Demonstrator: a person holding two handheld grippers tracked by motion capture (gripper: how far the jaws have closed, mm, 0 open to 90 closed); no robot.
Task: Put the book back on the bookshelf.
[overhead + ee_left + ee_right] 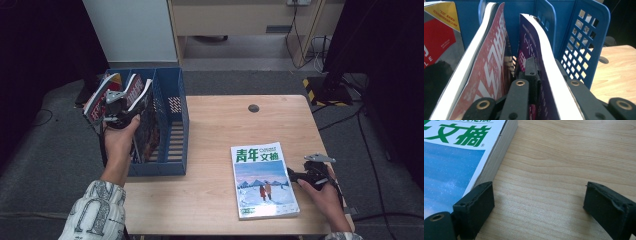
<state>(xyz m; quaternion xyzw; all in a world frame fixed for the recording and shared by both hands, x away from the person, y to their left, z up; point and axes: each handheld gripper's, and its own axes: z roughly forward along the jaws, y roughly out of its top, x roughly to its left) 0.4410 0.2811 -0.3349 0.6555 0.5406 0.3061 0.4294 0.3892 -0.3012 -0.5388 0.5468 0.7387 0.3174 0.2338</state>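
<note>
With the left gripper (541,75) clamped on the purple magazine (544,62), it wants lowering straight into the blue file rack (172,125), while the right gripper (537,202) waits, jaws apart, beside the book (262,180).

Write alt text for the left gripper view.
The left gripper clamps a purple-covered magazine standing in a blue file rack. A red-covered magazine leans beside it on the left, and the wooden table shows at right.
</note>
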